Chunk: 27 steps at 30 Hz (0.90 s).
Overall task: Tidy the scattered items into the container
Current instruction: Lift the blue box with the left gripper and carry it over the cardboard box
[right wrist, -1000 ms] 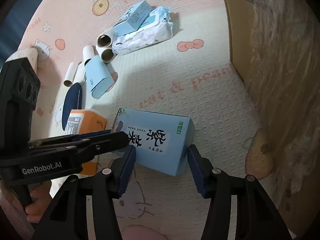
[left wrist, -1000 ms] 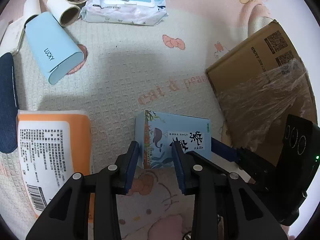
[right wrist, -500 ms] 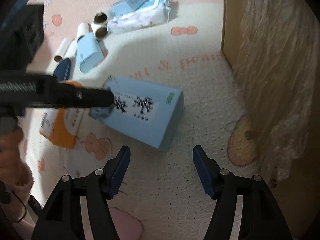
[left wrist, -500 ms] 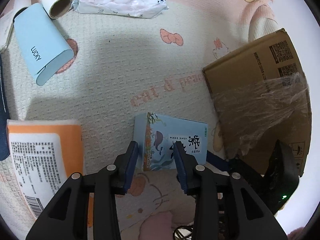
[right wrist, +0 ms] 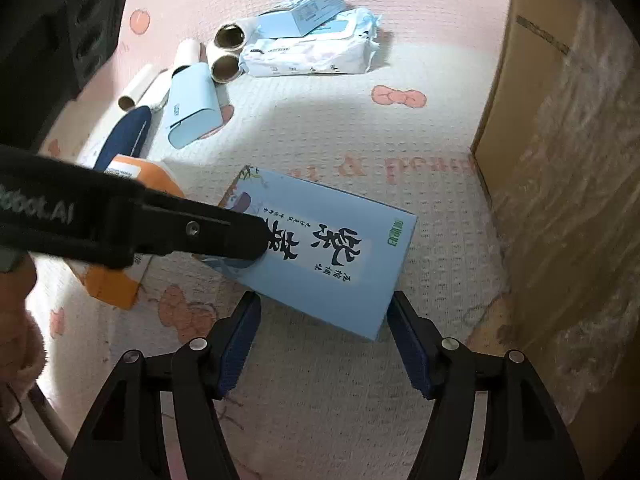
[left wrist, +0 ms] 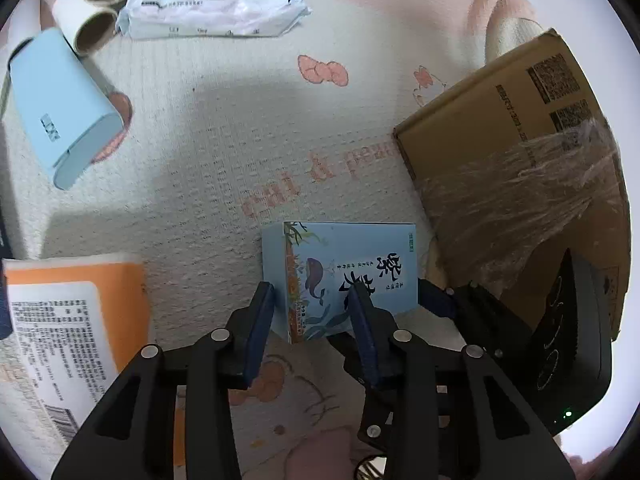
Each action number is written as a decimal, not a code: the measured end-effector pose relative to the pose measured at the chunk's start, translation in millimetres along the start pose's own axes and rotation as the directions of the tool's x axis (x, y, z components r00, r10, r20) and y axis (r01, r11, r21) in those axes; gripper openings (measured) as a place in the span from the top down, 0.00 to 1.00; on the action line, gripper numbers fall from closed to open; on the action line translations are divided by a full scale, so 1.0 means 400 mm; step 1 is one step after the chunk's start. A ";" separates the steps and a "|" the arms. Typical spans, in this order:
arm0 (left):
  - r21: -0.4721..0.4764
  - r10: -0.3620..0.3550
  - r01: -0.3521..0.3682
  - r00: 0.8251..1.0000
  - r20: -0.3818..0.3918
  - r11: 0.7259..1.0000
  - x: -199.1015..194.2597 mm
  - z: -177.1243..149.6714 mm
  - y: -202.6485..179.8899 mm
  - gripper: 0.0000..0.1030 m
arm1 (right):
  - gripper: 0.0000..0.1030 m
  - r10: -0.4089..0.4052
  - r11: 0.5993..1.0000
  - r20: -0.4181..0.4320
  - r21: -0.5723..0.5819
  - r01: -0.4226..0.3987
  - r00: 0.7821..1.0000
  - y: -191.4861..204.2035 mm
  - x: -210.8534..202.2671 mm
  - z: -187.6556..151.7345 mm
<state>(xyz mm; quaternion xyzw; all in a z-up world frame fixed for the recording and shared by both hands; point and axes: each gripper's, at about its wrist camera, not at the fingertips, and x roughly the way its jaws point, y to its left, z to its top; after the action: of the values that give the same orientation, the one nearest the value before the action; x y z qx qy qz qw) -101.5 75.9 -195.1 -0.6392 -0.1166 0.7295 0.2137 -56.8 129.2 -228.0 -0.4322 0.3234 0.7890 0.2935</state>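
Note:
A light blue box (left wrist: pixel 352 264) printed with a whale and black characters lies on the patterned mat, close to the brown cardboard box (left wrist: pixel 500 152) wrapped in clear film. My left gripper (left wrist: pixel 311 300) is open astride the blue box's left end. One of its fingers lies over the printed face and the other sits beside the narrow side. In the right wrist view that finger (right wrist: pixel 240 236) crosses the blue box (right wrist: pixel 328 248). My right gripper (right wrist: pixel 323 300) is open wide, and the box's near end sits between its pads with a small gap.
An orange pack (left wrist: pixel 72 320) lies left of the box. Farther back are a pale blue case (left wrist: pixel 64 120), paper rolls (left wrist: pixel 96 32), a wipes pack (left wrist: pixel 216 16) with a small blue carton (right wrist: pixel 308 12) on it, and a navy item (right wrist: pixel 124 136). The cardboard wall (right wrist: pixel 560 160) fills the right side.
My right gripper let go of the box's near end, widened and drew back, then came forward around that end again. The left jaws spread slightly. The box has barely shifted.

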 end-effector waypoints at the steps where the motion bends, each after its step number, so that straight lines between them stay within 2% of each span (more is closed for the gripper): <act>1: 0.003 0.002 -0.002 1.000 0.006 1.000 -0.005 -0.001 -0.002 0.59 | 0.38 -0.007 1.000 0.003 -0.005 0.007 1.000 0.004 -0.002 0.002; 7: 0.024 0.006 -0.008 0.997 0.081 1.000 -0.081 -0.002 -0.022 0.59 | 0.38 -0.046 0.999 0.054 -0.010 0.046 0.998 0.026 -0.046 0.033; 12: 0.030 0.005 -0.010 0.985 0.173 1.000 -0.186 0.004 -0.041 0.59 | 0.38 -0.083 0.994 0.128 -0.053 0.091 0.988 0.066 -0.117 0.084; 19: 0.088 0.006 -0.034 0.954 0.301 0.996 -0.339 0.008 -0.087 0.60 | 0.38 -0.124 0.985 0.232 -0.091 0.148 0.965 0.103 -0.224 0.146; 27: 0.173 -0.041 -0.031 0.918 0.395 0.984 -0.436 0.029 -0.182 0.60 | 0.38 -0.198 0.969 0.309 -0.083 0.233 0.930 0.103 -0.342 0.194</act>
<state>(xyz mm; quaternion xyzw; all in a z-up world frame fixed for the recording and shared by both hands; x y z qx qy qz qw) -85.1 60.9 -7.0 -0.4565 -0.0944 0.8507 0.2430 -63.5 138.0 -65.5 -0.3578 0.1787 0.8258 0.3976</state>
